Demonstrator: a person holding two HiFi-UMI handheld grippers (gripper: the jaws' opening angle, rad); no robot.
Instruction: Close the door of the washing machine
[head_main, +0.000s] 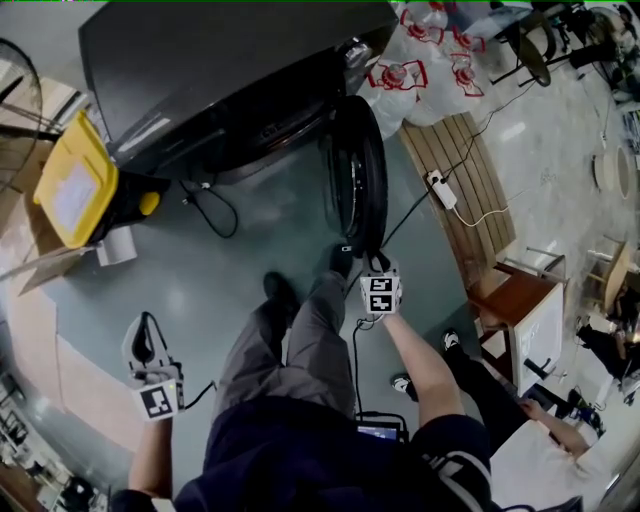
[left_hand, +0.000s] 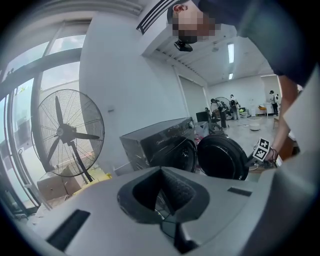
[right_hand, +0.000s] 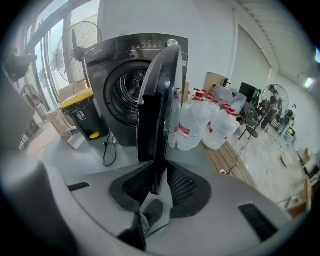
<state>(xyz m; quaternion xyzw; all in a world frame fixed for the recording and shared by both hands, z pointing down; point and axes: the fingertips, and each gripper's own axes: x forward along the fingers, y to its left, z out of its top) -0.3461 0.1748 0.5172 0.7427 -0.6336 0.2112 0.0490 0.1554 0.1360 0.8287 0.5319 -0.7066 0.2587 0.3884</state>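
Observation:
The dark washing machine (head_main: 230, 70) stands at the top of the head view, its round door (head_main: 360, 170) swung out towards me. My right gripper (head_main: 375, 264) is at the door's free edge. In the right gripper view the door's rim (right_hand: 160, 100) runs down between the two pads, and the right gripper (right_hand: 159, 185) is shut on it. The drum opening (right_hand: 127, 92) shows behind the door. My left gripper (head_main: 148, 322) hangs low at the left, away from the machine, shut and holding nothing. The left gripper view shows the machine (left_hand: 160, 142) and the door (left_hand: 222, 157) from the side.
A bin with a yellow lid (head_main: 75, 180) stands left of the machine. A black cable (head_main: 210, 205) loops on the floor. Water bottles (head_main: 430, 50), a wooden pallet (head_main: 465, 180) and a power strip (head_main: 441, 188) lie to the right. A standing fan (left_hand: 67, 132) is nearby.

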